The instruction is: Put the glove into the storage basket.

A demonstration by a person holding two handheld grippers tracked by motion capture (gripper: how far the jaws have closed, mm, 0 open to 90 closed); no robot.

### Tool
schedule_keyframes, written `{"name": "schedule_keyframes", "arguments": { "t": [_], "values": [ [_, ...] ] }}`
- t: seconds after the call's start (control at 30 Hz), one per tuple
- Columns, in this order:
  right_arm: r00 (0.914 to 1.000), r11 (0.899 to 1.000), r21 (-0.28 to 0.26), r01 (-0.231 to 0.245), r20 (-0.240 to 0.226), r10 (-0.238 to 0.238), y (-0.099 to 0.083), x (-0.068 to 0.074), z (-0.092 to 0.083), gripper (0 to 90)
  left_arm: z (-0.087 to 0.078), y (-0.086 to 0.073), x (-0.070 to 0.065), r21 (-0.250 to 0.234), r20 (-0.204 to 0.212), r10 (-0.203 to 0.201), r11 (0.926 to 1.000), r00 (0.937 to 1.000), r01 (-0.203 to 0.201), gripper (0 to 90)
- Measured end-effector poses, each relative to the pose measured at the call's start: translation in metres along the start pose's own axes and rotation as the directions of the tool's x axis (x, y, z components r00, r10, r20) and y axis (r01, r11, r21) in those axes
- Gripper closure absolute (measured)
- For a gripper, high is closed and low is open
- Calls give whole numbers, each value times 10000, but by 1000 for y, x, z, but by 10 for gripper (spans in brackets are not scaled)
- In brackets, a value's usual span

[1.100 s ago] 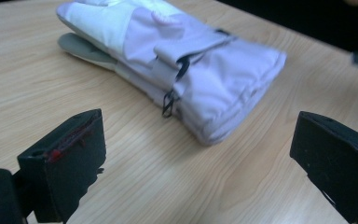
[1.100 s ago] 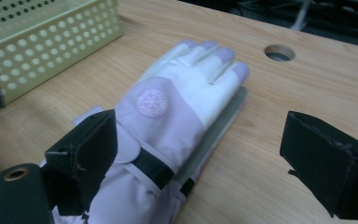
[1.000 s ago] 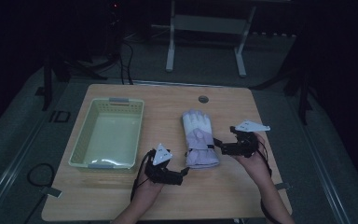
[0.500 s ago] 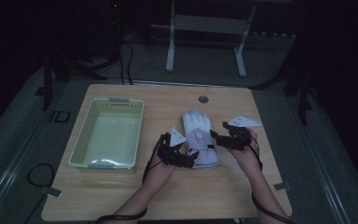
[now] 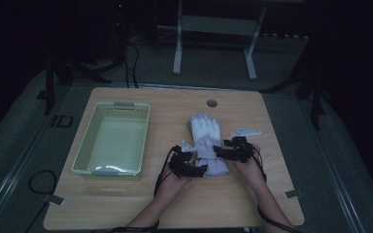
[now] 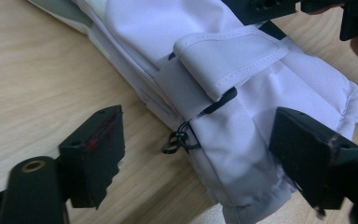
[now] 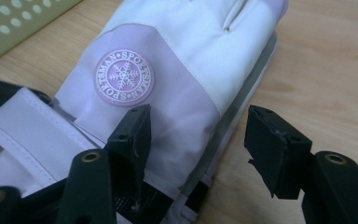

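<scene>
Closing on the glove (image 5: 208,145), both hand-held grippers, left (image 6: 200,154) and right (image 7: 200,140), are not gripping yet; squeeze its cuff edges evenly.

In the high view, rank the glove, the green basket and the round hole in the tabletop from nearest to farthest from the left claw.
1. The glove: right at the left claw, at its cuff end, jaws set about its edge.
2. The green basket: to the claw's left, on the table's left half.
3. The round hole: at the far edge of the table, beyond the glove's fingertips.
</scene>
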State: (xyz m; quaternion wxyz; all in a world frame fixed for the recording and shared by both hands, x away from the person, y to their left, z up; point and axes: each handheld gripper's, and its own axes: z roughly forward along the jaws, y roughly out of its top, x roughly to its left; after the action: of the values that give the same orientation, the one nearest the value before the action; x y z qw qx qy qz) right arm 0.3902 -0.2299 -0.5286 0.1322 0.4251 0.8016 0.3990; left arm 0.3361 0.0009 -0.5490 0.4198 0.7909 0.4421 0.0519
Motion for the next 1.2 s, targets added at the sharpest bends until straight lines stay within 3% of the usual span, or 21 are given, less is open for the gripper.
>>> {"name": "schedule_keyframes", "arguments": {
  "t": [0.07, 0.23, 0.37, 0.43, 0.57, 0.6, 0.7, 0.77, 0.8, 0.83, 0.97, 1.2],
  "values": [
    [9980, 9989, 61, -456, -429, 458, -1, -4, 1, 411, 3, -1, 5, 58, 415, -338, 9994, 9986, 336, 222],
    [9882, 9921, 423, -1180, -935, 1215, -6, -11, 7, 409, 9, -1, 7, 318, 879, -212, 9993, 9959, 185, 328],
    [9616, 9731, 917, -2115, -1588, 2239, -9, -20, 12, 435, 12, -2, 11, 396, 1194, -412, 9985, 9920, 367, 360],
    [9513, 9665, 1069, -2334, -1809, 2497, -10, -23, 13, 441, 13, -2, 13, 491, 1333, -460, 9980, 9900, 398, 360],
    [9132, 9400, 1505, -3061, -2327, 3346, -11, -28, 17, 487, 15, -1, 14, 631, 1544, -471, 9973, 9869, 377, 420],
    [9106, 9371, 1512, -3146, -2307, 3430, -12, -28, 17, 519, 14, 0, 14, 671, 1594, -427, 9972, 9863, 323, 450],
    [9352, 9497, 1396, -2804, -1834, 3030, -9, -25, 12, 709, 10, 4, 9, 694, 1426, -69, 9976, 9897, -30, 643],
    [9554, 9620, 1271, -2416, -1425, 2588, -6, -19, 8, 745, 9, 6, 7, 777, 1334, 12, 9969, 9911, -117, 697],
    [9554, 9620, 1271, -2416, -1425, 2588, -6, -19, 8, 745, 9, 6, 7, 777, 1334, 12, 9969, 9911, -117, 710],
    [9704, 9721, 1088, -2078, -1020, 2188, -5, -12, 5, 757, 8, 7, 6, 839, 1332, 46, 9963, 9911, -159, 720],
    [9801, 9801, 880, -1781, -724, 1847, -5, -6, 2, 766, 6, 10, 5, 917, 1344, 212, 9952, 9907, -337, 731],
    [9873, 9862, 713, -1493, -435, 1526, 0, 2, -3, 774, 0, 16, 2, 1020, 1353, 731, 9909, 9881, -873, 739]
  ]
}}
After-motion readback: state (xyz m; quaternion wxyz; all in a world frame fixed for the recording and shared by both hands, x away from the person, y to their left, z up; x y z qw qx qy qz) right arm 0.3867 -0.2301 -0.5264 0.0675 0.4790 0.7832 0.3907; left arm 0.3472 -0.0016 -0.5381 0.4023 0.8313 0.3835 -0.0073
